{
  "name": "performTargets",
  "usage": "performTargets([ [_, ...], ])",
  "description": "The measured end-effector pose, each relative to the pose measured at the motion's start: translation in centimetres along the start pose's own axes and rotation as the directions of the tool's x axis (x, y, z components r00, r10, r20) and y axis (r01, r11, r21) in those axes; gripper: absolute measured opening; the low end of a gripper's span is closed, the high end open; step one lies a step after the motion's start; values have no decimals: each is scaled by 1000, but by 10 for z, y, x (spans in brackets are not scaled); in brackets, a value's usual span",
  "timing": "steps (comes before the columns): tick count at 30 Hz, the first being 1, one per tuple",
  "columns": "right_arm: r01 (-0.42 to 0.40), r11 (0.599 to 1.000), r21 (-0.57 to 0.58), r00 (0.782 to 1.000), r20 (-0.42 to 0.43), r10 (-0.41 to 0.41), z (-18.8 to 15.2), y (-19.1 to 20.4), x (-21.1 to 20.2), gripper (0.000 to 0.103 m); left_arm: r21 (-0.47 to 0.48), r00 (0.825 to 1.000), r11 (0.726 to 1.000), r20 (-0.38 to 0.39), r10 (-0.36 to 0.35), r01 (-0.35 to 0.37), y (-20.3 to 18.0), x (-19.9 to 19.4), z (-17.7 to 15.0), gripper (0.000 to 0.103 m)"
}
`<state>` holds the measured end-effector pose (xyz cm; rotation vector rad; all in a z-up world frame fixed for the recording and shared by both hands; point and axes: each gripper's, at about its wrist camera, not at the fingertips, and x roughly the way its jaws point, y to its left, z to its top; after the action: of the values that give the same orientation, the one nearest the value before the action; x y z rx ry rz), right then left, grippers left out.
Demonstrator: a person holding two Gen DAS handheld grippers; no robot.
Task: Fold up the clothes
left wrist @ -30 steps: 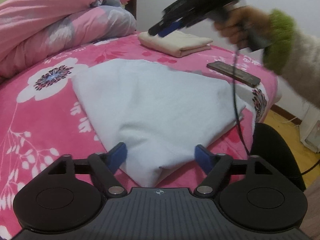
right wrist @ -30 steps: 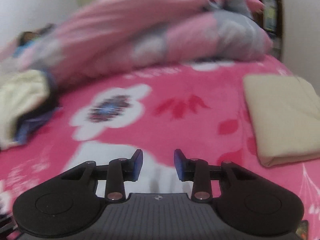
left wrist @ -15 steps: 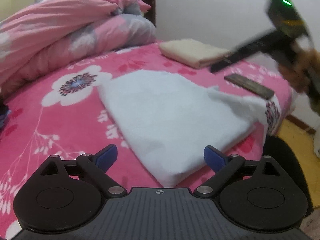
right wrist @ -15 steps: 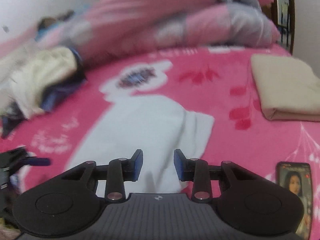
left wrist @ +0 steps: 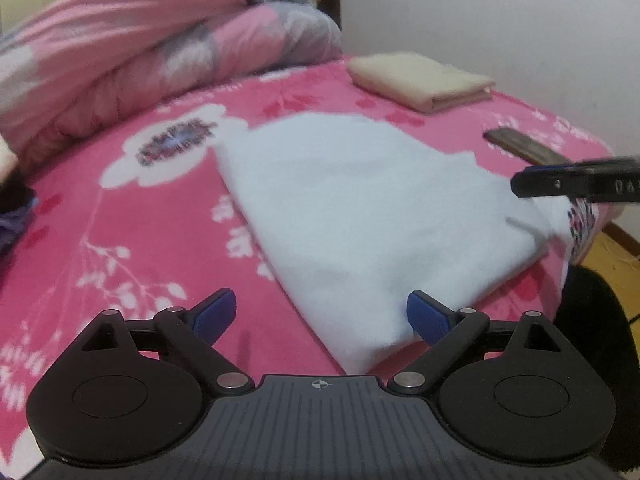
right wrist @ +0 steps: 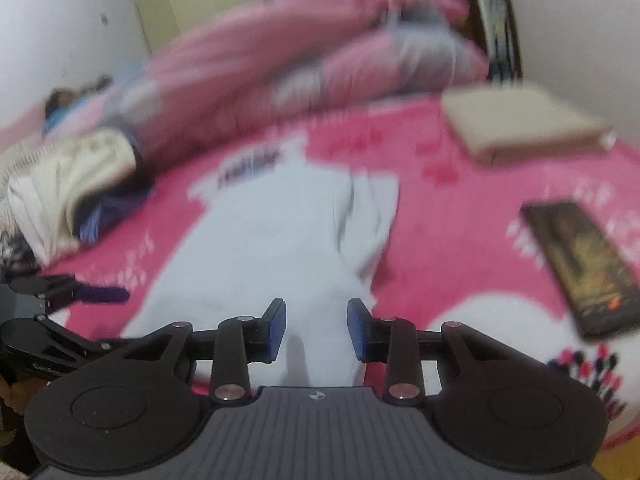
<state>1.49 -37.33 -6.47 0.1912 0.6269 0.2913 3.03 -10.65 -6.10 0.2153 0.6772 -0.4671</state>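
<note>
The left gripper (left wrist: 322, 316) has its jaws wide apart, just opened further, with a corner of the white garment (left wrist: 360, 216) between them, unpressed. The right gripper (right wrist: 316, 330) has jaws half apart, gripping nothing, above the garment's near end on the bed (left wrist: 120, 240).

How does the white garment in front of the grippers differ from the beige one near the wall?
The white garment is much the larger and lies spread and loosely folded, one flap sticking out at its side; the beige garment is a small, tight, squared stack. The white one sits at the near edge of the bed, between the left gripper's open jaws; the beige one lies far back, untouched. Both are plain, pale and resting on the pink floral cover.
</note>
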Motion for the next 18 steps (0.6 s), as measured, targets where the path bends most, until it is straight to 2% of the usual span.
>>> performTargets([
  [3,1,1000,-2,996,87,-1,-8,3,-7,35,-11,997,1000,81,14,-13,3,-12,10,96],
  [7,4,1000,15,993,114,-6,-22,4,-2,28,2,982,1000,188,9,-9,5,-15,25,98],
  [9,-9,1000,22,989,148,6,-25,4,-3,23,24,977,1000,215,8,-13,2,-8,31,89],
  [10,-9,1000,17,987,158,6,-27,5,-2,23,34,976,999,218,-2,-5,0,-3,33,83],
  [12,10,1000,-3,989,149,-9,-32,6,7,21,48,984,999,173,-26,18,-2,16,36,53],
  [14,35,999,-25,991,128,-32,-38,7,18,19,53,992,998,122,-37,31,-3,36,37,48],
  [17,31,999,-18,991,132,-28,-44,5,24,19,51,998,998,49,-34,32,1,69,30,48],
  [18,25,1000,-11,991,134,-23,-45,3,23,19,26,998,999,49,-47,46,6,73,28,48],
])
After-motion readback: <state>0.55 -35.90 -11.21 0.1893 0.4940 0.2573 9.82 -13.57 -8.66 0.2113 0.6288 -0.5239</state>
